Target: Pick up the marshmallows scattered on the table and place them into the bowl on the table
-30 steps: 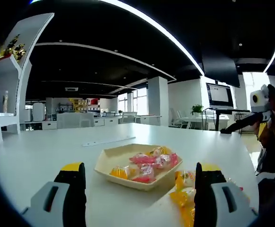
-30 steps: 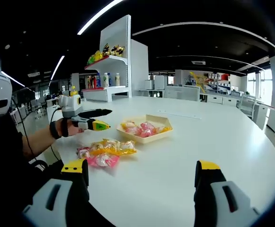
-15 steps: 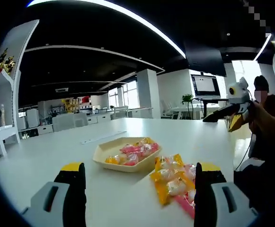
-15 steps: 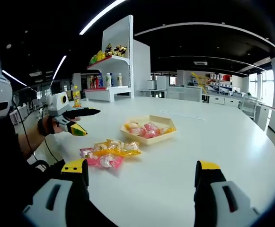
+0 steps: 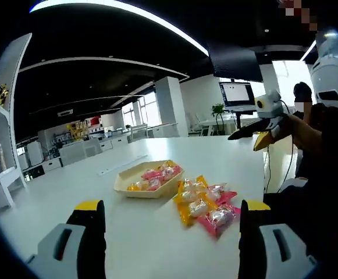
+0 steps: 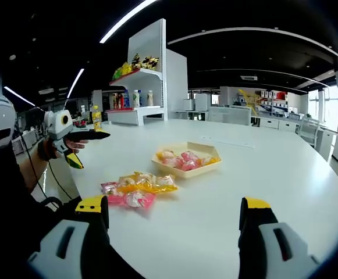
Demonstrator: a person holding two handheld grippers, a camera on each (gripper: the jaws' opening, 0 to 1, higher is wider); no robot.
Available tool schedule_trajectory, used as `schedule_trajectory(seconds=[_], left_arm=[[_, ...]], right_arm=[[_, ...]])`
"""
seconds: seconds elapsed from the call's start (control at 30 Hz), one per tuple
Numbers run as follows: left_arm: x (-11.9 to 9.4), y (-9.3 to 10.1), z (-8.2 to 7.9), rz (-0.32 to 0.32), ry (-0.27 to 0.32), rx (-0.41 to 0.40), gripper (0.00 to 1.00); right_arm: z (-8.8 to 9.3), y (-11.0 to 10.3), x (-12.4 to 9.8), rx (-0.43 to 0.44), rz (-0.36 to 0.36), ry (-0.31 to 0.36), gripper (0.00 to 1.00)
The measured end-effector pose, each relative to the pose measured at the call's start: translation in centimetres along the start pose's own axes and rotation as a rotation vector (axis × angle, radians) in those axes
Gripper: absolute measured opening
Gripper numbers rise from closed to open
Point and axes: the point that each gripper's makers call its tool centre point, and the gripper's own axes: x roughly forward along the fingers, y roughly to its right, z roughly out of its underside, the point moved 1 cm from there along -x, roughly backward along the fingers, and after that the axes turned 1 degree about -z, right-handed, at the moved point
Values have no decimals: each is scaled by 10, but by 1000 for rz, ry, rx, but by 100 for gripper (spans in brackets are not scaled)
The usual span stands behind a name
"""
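Left gripper (image 5: 169, 232), seen along its own jaws in the left gripper view: the two yellow-tipped jaws stand wide apart and hold nothing, raised above the white table (image 5: 128, 244). Directly ahead and slightly to the right of the jaw midline lies the cluster of wrapped marshmallows (image 5: 205, 201), yellow packets toward the bowl and pink ones nearer the table edge; its long axis runs obliquely, from the bowl side toward the lower right of this view. The shallow cream bowl (image 5: 135, 187), already holding several pink and yellow pieces, sits just beyond the cluster and to its left, close beside it but apparently not touching. Right gripper (image 6: 169, 232), in the right gripper view: jaws likewise wide and empty, with the same cluster (image 6: 137, 189) ahead and left of its midline and the bowl (image 6: 187, 168) farther off, near the centre. Judged from the two views, the left gripper is the nearer to the loose packets, so the coming pick most plausibly falls to it, with a short reach forward and down. The right gripper view adds the left gripper from outside (image 6: 75, 145), held off the table edge in a hand, and a shelf unit (image 6: 139, 87); the left gripper view adds the right gripper from outside (image 5: 256, 125), raised well beyond the cluster.
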Motion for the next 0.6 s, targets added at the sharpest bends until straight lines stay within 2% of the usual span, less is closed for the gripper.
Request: schedule_trajectory(seconds=[0.17, 0.47, 0.6], left_arm=[[-3, 9, -9, 19, 34, -34, 95], [-4, 22, -5, 54, -5, -4, 95], [-5, 26, -8, 66, 7, -16, 95]], right_arm=[[-2, -8, 8, -9, -27, -7, 90], [4, -16, 19, -2, -55, -23, 90], [10, -23, 25, 0, -73, -37, 89]])
